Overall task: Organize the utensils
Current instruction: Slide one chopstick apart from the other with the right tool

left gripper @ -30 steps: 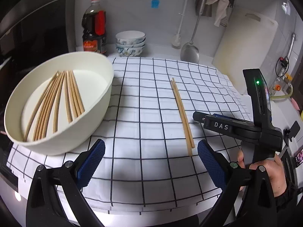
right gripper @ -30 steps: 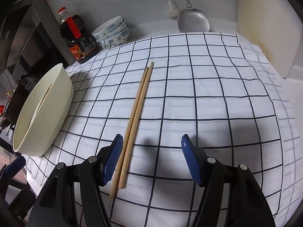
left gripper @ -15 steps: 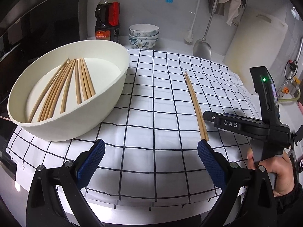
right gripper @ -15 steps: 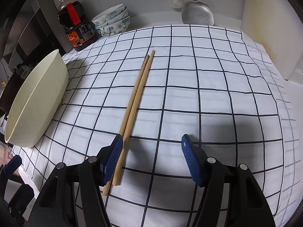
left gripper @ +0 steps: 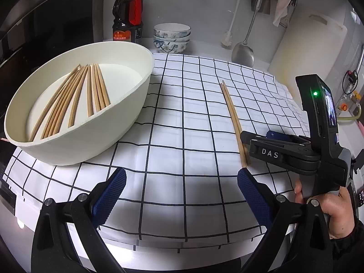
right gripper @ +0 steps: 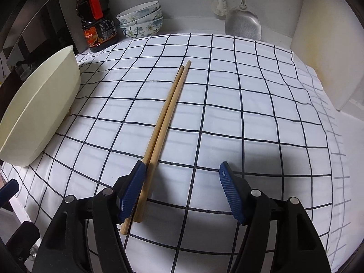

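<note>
Left gripper: bottom of the left wrist view, jaws spread wide over bare cloth, nothing between the blue pads.
Right gripper: bottom of the right wrist view, jaws well apart and just widened a little; the near ends of the chopstick pair lie on the cloth inside the gap, right beside the left pad, the right pad clear of them. Whether the left pad touches the sticks, I cannot tell. Nothing is gripped. In the left wrist view it shows at right centre, a hand on its handle.
Chopstick pair: two wooden sticks side by side on the cloth, running from the lower centre of the right wrist view up to the middle.
Basin: cream, oval, left side of the left wrist view, resting on the cloth's left part.
Chopsticks in basin: about ten sticks fanned on its floor.
Cloth: white with a dark grid, covering the counter.
Bottle: dark sauce, red label, upper left by the wall.
Bowls: patterned stack just right of the bottle.
Spatula: metal, upper right, hanging against the wall beside a white brush.
Board: pale, leaning at far right.
</note>
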`<move>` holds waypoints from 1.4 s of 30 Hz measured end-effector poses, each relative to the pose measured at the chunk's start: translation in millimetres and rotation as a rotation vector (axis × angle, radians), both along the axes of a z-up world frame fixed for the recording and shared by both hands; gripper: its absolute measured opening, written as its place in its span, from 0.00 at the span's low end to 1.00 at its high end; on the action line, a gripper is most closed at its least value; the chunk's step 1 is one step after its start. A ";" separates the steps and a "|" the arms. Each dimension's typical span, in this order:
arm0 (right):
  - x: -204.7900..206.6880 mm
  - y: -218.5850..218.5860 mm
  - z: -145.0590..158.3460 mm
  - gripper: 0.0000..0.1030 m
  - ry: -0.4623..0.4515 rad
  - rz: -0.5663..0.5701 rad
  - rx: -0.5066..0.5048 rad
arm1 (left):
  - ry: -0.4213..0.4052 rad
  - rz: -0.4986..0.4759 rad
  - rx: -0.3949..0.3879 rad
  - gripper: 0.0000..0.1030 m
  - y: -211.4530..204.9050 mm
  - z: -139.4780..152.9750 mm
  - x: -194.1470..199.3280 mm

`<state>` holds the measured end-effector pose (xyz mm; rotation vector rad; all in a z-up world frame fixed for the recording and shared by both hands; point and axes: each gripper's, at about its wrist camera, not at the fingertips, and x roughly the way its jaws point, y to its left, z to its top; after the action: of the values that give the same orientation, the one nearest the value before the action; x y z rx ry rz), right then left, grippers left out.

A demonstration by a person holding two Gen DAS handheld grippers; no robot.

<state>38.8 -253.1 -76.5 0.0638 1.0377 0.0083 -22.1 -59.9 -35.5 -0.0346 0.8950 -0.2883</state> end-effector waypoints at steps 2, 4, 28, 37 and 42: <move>-0.7 3.1 1.2 0.62 -0.002 0.008 -0.039 | -0.001 0.001 0.001 0.93 0.2 0.1 -0.9; -0.3 3.4 1.0 0.62 0.014 0.025 -0.057 | 0.001 -0.001 -0.003 0.93 0.8 0.1 -1.5; 1.0 -57.8 -6.2 0.47 -0.013 -0.069 -0.033 | 0.000 -0.031 0.026 0.93 -43.9 -7.7 28.2; -1.8 -81.9 -5.6 0.47 -0.034 -0.031 -0.028 | 0.042 -0.018 0.077 0.93 -78.1 -24.4 70.3; 9.2 -77.6 -7.2 0.48 -0.051 0.008 -0.072 | 0.055 0.002 0.114 0.93 -84.3 -30.6 87.5</move>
<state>48.1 -330.7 -83.7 -0.0059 0.9864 -0.0205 65.4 -144.2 -66.1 0.0624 0.9643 -0.2350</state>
